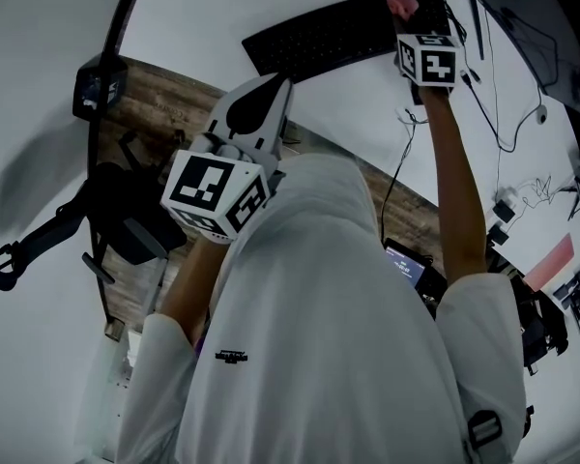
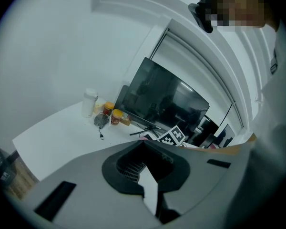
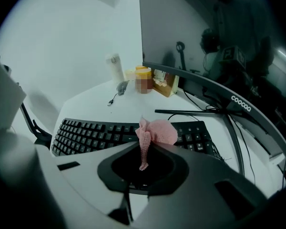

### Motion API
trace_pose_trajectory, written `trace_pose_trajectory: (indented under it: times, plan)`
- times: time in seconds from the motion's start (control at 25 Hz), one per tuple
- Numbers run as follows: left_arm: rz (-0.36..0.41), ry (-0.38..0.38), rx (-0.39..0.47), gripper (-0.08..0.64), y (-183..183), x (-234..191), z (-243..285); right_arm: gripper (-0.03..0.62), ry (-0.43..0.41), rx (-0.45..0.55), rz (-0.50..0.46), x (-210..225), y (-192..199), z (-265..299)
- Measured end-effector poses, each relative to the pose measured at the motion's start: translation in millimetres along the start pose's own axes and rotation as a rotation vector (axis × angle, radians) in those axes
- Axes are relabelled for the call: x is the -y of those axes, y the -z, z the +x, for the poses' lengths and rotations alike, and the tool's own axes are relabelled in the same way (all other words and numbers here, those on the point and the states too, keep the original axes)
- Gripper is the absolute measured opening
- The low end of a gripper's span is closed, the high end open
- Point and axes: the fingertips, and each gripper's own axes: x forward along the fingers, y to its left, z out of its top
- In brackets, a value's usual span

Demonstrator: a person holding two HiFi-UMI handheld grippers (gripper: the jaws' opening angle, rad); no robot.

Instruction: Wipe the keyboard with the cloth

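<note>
A black keyboard (image 1: 319,37) lies on the white desk (image 1: 203,17) ahead of me. My right gripper (image 1: 406,13) is stretched out over the keyboard's right end, shut on a bunched pink cloth (image 1: 403,5). In the right gripper view the cloth (image 3: 156,132) sticks up from the shut jaws (image 3: 149,146) just above the keys (image 3: 95,135); whether it touches them I cannot tell. My left gripper (image 1: 263,104) is held back near my chest, away from the keyboard. Its jaws (image 2: 144,144) are shut with nothing in them, pointing towards the monitor.
A dark monitor (image 3: 190,46) stands behind the keyboard, with a white bottle (image 3: 114,67) and small jars (image 3: 143,79) at the desk's far corner. Cables (image 1: 503,114) trail on the desk's right. A black chair (image 1: 106,220) stands on the wooden floor to my left.
</note>
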Motion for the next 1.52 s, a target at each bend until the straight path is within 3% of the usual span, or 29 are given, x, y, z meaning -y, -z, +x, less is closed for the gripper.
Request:
trace_pose_trajectory:
  times: [0.36, 1.52]
  plan:
    - [0.005, -0.001, 0.011, 0.020, 1, 1, -7, 0.037, -0.070, -0.004, -0.008, -52, 0, 4]
    - [-0.080, -0.110, 0.075, 0.020, 5, -48, -56, 0.037, -0.275, -0.059, -0.111, -205, 4, 13]
